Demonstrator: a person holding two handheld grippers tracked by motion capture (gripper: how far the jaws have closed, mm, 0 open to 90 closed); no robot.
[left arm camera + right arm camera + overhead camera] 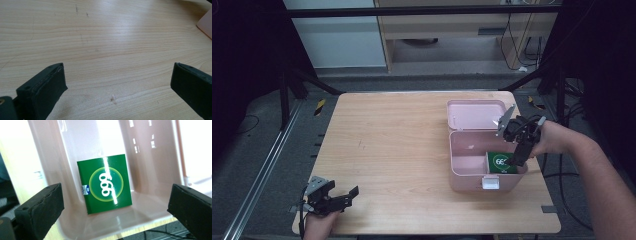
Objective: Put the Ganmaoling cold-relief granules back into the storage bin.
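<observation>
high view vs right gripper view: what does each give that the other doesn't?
High view alone: the whole table, the pink box's raised lid and white latch, the left tongs near the table's front left corner, and the right tongs from outside, above the box. Right gripper view alone: the green packet's white 999 print and small blue-white sticker, seen between the open jaws. Shared: the packet lying in the box.

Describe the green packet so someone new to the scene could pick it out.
On the wooden table, find the open pink box at the right side. The green packet lies inside it, at the end under the right gripper. It is flat, square and glossy green, with white numerals in a pale ring.
</observation>
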